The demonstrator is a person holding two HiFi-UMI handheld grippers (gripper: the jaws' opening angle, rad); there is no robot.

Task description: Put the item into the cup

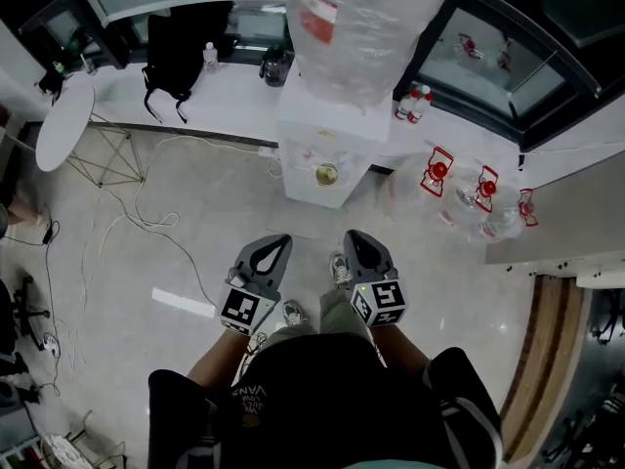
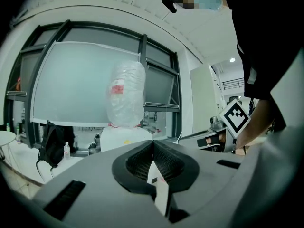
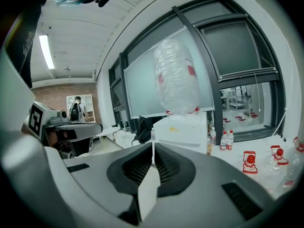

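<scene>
My left gripper (image 1: 274, 244) and right gripper (image 1: 355, 238) are held side by side in front of the person's body, above the floor, both pointing toward a white water dispenser (image 1: 322, 145). In the left gripper view the jaws (image 2: 153, 143) are pressed together with nothing between them. The right gripper (image 3: 153, 146) is likewise shut and empty in its own view. A small round yellowish thing (image 1: 325, 174) sits on the dispenser's front ledge; I cannot tell what it is. No cup or loose item is clearly in view.
A large clear water bottle (image 1: 366, 18) tops the dispenser. Spare bottles with red caps (image 1: 459, 189) lie on the floor to its right. A black backpack (image 1: 181, 52) rests on the white ledge, a round white table (image 1: 63, 120) stands at left, and cables (image 1: 146, 213) trail over the floor.
</scene>
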